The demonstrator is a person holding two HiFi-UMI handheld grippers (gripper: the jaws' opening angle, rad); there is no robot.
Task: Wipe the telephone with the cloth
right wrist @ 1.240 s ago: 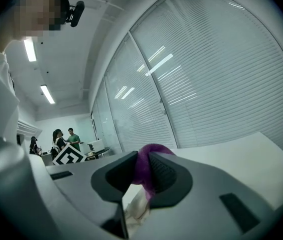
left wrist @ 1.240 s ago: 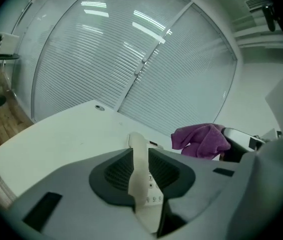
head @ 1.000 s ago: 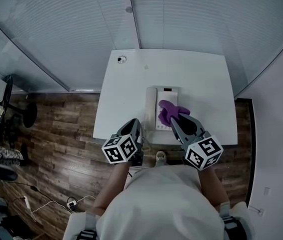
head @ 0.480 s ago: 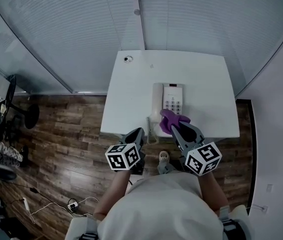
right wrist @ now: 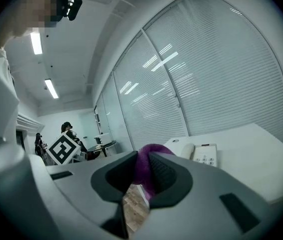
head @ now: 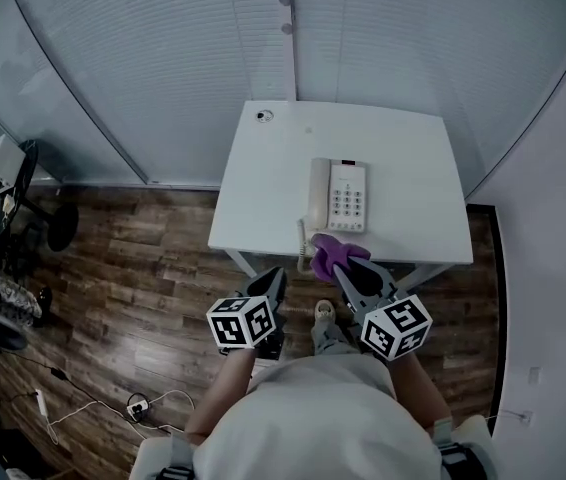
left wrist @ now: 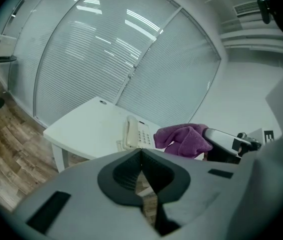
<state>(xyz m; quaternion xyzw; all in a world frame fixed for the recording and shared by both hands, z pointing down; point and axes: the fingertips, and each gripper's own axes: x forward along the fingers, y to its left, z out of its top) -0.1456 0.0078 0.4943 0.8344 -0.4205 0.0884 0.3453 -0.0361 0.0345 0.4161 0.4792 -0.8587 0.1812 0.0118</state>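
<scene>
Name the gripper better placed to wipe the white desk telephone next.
Right: the right gripper is shut on the purple cloth near the white desk telephone; the left gripper is shut, empty.

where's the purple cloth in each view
Head view: cloth just below centre, on the near side of the telephone.
Left gripper view: cloth right of centre, right of the telephone.
Right gripper view: cloth low centre, pinched between the jaws.
Shared landmark: the white telephone, in all three views.
</scene>
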